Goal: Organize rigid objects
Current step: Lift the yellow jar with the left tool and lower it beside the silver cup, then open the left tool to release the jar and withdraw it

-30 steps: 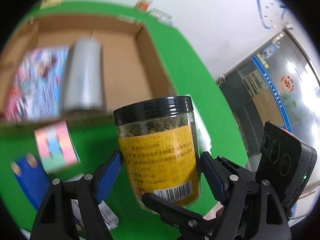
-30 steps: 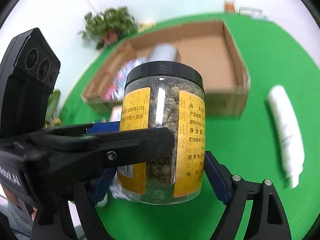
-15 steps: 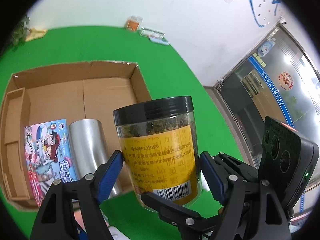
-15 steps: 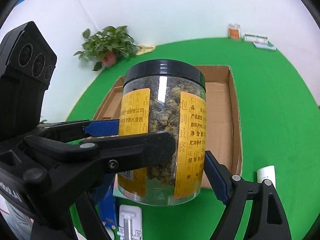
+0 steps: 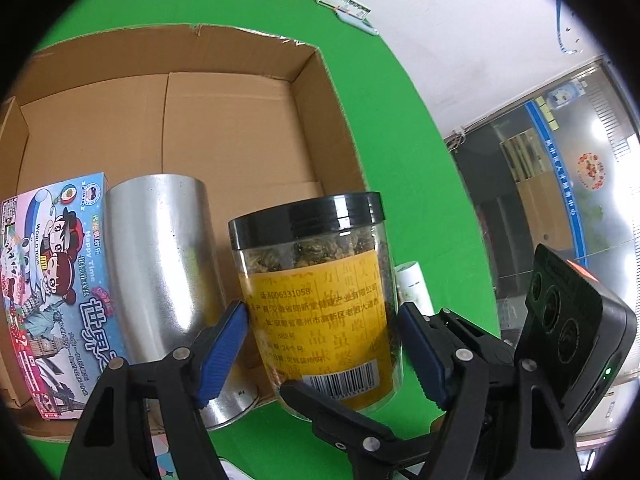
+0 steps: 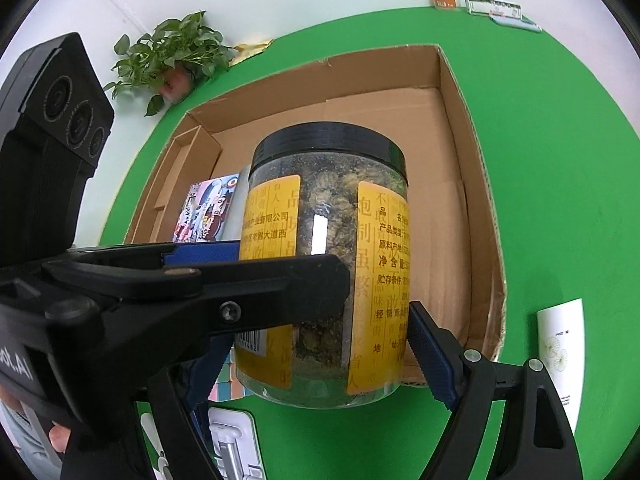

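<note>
A clear jar (image 5: 316,280) with a black lid and a yellow label, full of dried flowers, hangs upright in the air. My left gripper (image 5: 324,316) is shut on its lower half, a blue pad pressing each side. My right gripper (image 6: 320,336) is shut on the same jar (image 6: 328,240) from another side. The left gripper's black finger (image 6: 240,288) crosses in front of the jar in the right wrist view. Behind and below the jar lies the open cardboard box (image 5: 224,132), its near right corner (image 6: 492,320) just past the jar.
Inside the box lie a silver tin (image 5: 160,260) and a colourful game box (image 5: 52,272) at the left. On the green table sit a white tube (image 6: 560,352), a pastel block (image 6: 228,384) and a white blister pack (image 6: 232,444). A plant (image 6: 176,52) stands at the far left.
Both grippers have carried the jar toward the cardboard box, which now fills far more of each view. The grip on the jar looks the same.
</note>
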### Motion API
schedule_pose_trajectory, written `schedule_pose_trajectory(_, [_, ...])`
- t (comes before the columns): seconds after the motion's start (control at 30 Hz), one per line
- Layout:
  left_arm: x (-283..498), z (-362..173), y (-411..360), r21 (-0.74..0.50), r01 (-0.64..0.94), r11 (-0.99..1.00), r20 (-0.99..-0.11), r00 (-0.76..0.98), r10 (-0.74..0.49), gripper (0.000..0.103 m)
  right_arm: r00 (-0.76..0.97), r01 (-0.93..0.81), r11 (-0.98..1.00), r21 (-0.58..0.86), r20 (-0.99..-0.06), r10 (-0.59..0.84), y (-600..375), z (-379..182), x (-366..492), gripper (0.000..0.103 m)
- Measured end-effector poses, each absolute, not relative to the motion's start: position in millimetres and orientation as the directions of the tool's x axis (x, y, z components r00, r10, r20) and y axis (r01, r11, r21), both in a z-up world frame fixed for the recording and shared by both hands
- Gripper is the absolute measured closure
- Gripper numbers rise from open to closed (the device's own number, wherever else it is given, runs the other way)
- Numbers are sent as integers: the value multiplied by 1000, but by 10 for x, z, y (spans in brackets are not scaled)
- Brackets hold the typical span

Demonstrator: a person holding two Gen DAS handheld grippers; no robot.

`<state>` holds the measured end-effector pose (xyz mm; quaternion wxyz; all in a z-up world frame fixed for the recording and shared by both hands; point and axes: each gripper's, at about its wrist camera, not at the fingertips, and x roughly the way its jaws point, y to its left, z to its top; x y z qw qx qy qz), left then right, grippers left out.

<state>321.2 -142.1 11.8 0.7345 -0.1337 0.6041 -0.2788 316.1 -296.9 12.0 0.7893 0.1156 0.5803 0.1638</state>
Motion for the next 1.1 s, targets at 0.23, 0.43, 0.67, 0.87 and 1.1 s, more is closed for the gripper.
schedule_pose_trajectory(0.23, [3198,75,-1484,-520,229,823,-829,98,-551,28,247,-109,922,370,-889,386,-2975,-58,3154,21])
schedule_pose_trajectory(0.43, [3284,-7,-1409,-513,215,831,-838,83,-539,29,225,-103,924,369,-896,383,-2948,-155,3234,21])
schedule_pose_trajectory(0.67, [3340,-58,-1431,-503,220,836,-846,71,-529,30,203,-92,926,367,-903,378,-2941,-259,3294,21])
schedule_pose_trajectory(0.87, [3351,-58,-1452,-483,232,845,-857,73,-510,31,192,-85,926,368,-906,378,-2927,-310,3353,21])
schedule_pose_trajectory(1.1, [3388,-97,-1498,-473,215,854,-866,63,-496,32,179,-65,922,382,-904,388,-2962,-379,3407,21])
